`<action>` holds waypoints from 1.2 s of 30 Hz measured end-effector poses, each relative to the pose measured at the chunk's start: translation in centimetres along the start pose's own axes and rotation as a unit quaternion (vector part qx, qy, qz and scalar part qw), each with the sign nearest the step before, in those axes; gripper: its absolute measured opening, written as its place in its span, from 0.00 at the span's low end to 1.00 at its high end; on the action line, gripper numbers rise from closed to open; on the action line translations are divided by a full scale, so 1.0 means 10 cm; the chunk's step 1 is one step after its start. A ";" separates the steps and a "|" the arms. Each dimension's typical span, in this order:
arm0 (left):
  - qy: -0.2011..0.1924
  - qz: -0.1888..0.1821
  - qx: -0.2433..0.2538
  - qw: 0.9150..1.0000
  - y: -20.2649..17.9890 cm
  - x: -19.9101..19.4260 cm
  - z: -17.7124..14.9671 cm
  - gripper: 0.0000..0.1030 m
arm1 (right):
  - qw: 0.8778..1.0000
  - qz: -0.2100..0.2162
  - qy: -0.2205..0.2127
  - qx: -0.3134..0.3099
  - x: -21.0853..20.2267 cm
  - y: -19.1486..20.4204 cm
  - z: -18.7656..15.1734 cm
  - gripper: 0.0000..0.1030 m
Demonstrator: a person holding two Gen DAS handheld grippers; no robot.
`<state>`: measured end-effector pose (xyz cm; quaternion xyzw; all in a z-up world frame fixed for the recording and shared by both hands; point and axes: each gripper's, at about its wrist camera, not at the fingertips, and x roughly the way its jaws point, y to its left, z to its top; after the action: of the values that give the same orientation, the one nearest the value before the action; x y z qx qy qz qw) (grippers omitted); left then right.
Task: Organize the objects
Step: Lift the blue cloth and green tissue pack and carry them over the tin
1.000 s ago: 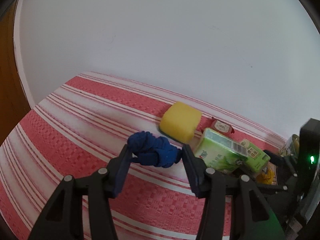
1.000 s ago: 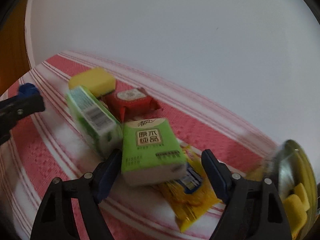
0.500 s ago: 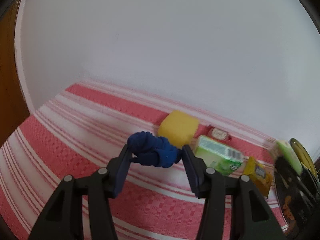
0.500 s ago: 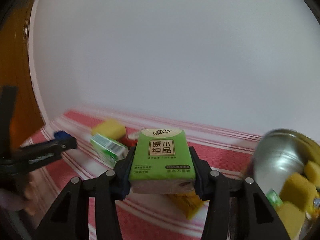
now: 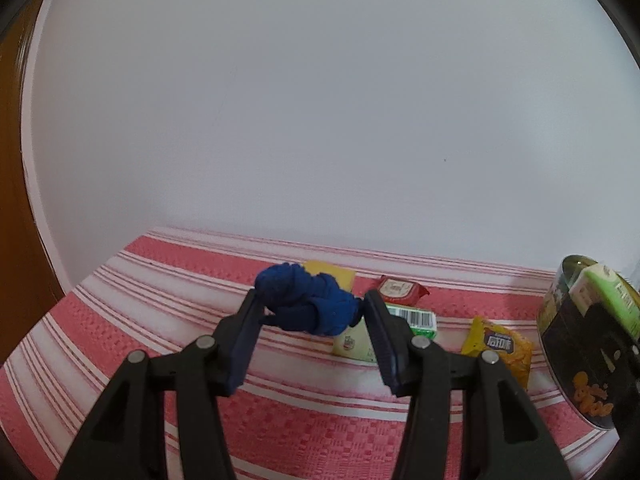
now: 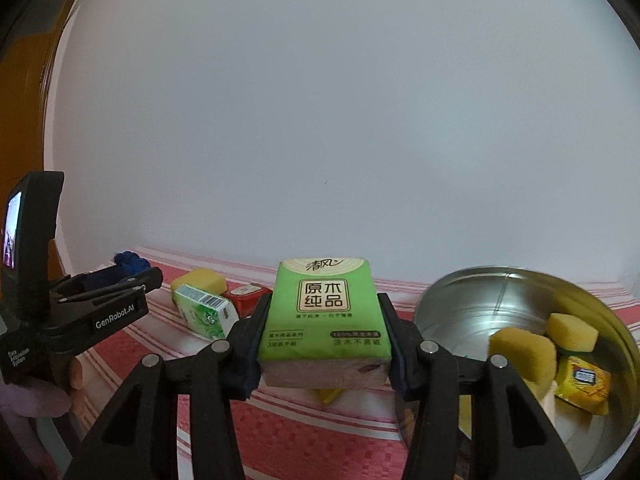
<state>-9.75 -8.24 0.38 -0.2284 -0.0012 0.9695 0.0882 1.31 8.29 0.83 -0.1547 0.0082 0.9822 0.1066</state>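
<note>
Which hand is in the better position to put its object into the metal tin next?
Right, probably. The right gripper, shut on the green tissue pack, is raised beside the metal tin; the left gripper, holding the blue cloth, looks farther away.

We see a red-and-white striped tablecloth (image 5: 120,320), a plain white wall (image 5: 320,120) behind, and brown woodwork (image 5: 12,200) leftward.

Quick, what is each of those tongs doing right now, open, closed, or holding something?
Left tongs: closed on the blue knotted rope.
Right tongs: closed on the green tissue pack, lifted off the cloth.
</note>
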 end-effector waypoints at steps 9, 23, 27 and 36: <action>-0.015 0.008 -0.008 1.000 0.06 -0.09 -0.03 0.50 | 1.000 0.000 0.001 -0.005 -0.09 0.04 -0.01 0.51; -0.030 0.022 -0.013 0.999 0.00 -0.28 -0.11 0.50 | 1.000 0.001 0.003 -0.006 -0.13 -0.06 -0.06 0.51; -0.039 0.025 -0.018 0.999 -0.02 -0.34 -0.13 0.50 | 1.000 0.003 0.003 -0.010 -0.15 -0.08 -0.07 0.51; -0.045 0.023 -0.011 0.999 -0.13 -0.45 -0.19 0.50 | 1.000 0.000 -0.001 -0.022 -0.28 -0.15 -0.12 0.51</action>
<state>-4.71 -7.83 0.75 -0.1853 -0.0108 0.9806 0.0632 4.63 9.06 0.57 -0.1557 -0.0133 0.9823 0.1037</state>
